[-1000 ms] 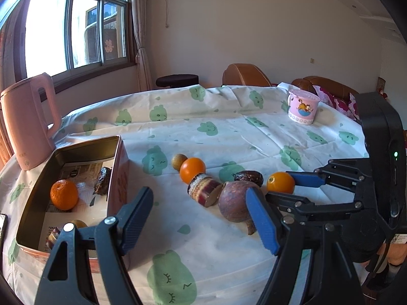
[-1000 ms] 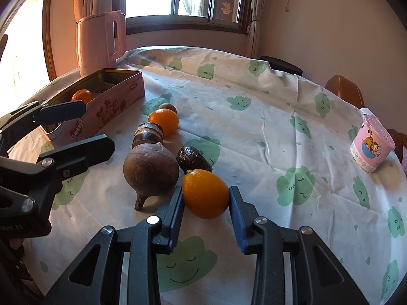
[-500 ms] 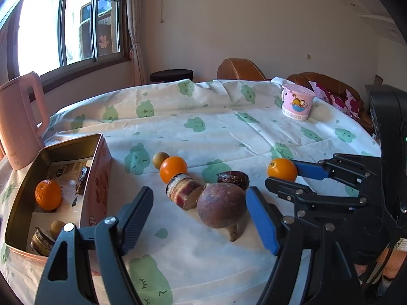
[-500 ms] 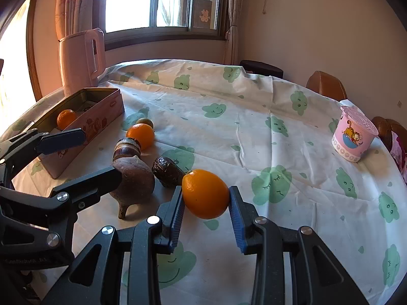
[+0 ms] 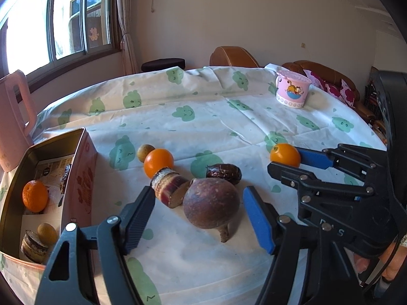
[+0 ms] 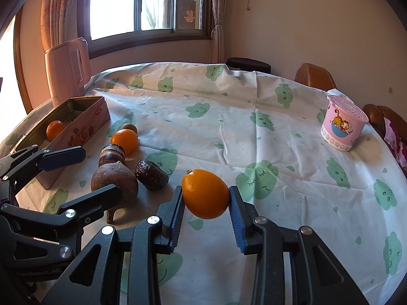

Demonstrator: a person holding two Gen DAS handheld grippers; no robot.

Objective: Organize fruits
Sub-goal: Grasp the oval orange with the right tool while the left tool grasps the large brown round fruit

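Note:
My right gripper (image 6: pixel 206 213) is shut on an orange (image 6: pixel 205 193) and holds it above the tablecloth; it also shows in the left wrist view (image 5: pixel 285 155). My left gripper (image 5: pixel 198 218) is open, its jaws either side of a round brown root (image 5: pixel 211 206) that lies on the cloth. Beside the root lie a striped cane piece (image 5: pixel 169 185), a dark date-like fruit (image 5: pixel 223 173), a second orange (image 5: pixel 158 162) and a small brownish fruit (image 5: pixel 145 152). The pink tin box (image 5: pixel 84 178) at the left holds an orange (image 5: pixel 35 195) and other pieces.
A pink kettle (image 6: pixel 68 70) stands behind the box. A pink cartoon cup (image 6: pixel 342 126) stands at the far right of the table. Chairs and a stool stand beyond the table's far edge.
My right gripper has lifted the orange off the cloth and away from the other fruit. My left gripper has moved closer to the brown root, still open.

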